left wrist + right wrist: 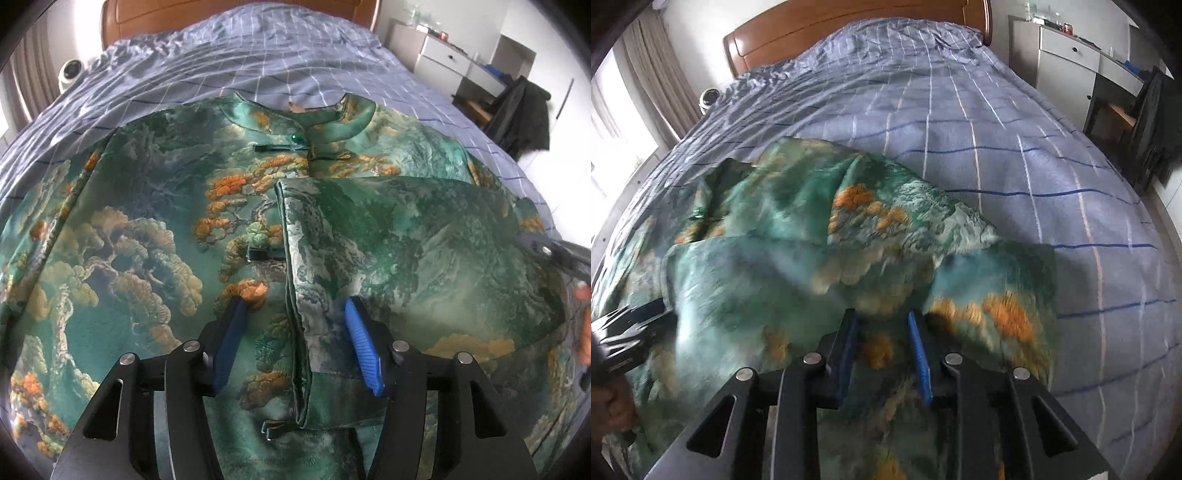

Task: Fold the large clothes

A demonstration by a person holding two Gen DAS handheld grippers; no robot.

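**Brocade jacket half-folded on the bed, one sleeve already across**

A green silk-like brocade jacket (147,229) with orange pine and mountain patterning lies front-up on the blue checked duvet (280,62), collar toward the far wooden headboard (827,29). Its right sleeve (406,236) is laid across the chest, cuff edge near the front opening.

The left gripper (295,317) hovers over the cuff edge with its blue pads spread wide, gripping nothing. The right gripper (882,332) sits at the jacket's right side; its pads stand apart with fabric bunched between and in front of them, but the view is motion-blurred, so I cannot tell whether it pinches the cloth or merely rests on it.

The cloth looks light, glossy and probably slippery, with some body from the woven pattern and lining, so folds may slide open. A safer hold would be on bound edges: the cuff hem, shoulder seam or bottom hem, not the smooth middle panels. The knotted frog closures (280,147) and green bead button (296,138) should be kept clear of the pads.
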